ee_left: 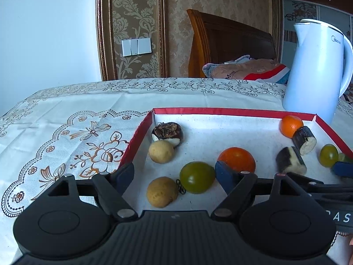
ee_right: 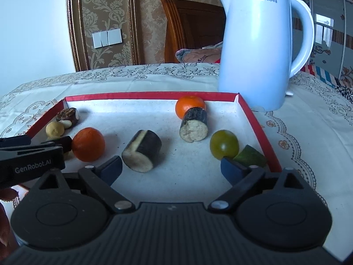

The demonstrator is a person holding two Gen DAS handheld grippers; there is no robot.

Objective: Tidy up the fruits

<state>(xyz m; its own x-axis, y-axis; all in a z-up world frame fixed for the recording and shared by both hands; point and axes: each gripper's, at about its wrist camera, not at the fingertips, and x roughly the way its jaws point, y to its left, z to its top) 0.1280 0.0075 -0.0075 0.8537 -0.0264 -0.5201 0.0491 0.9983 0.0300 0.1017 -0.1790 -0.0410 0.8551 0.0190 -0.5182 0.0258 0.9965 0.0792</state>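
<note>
Red-rimmed tray (ee_left: 220, 111) on a patterned tablecloth (ee_left: 66, 114), white kettle (ee_right: 258, 44) just behind its far right corner. All fruit lies inside the tray.

Left gripper (ee_left: 174, 173): jaws apart, gripping nothing. A green tomato (ee_left: 197, 177) and a tan round fruit (ee_left: 162, 191) lie on the tray floor between its fingers, pads not pressing either. The orange tomato (ee_left: 239, 158) sits just behind the right finger. A 2nd tan fruit (ee_left: 161, 151) touches a dark cut fruit piece (ee_left: 167, 130) in the far left corner.

Right gripper (ee_right: 171, 166): jaws wide, released, nothing held. A dark cane chunk (ee_right: 142, 151) lies just beside its left finger. A 2nd chunk (ee_right: 194, 124) leans on a tangerine (ee_right: 189, 107) near the far wall. Another green tomato (ee_right: 224, 144) sits by the right wall, touching a green wedge (ee_right: 250, 155) behind the right finger.
</note>
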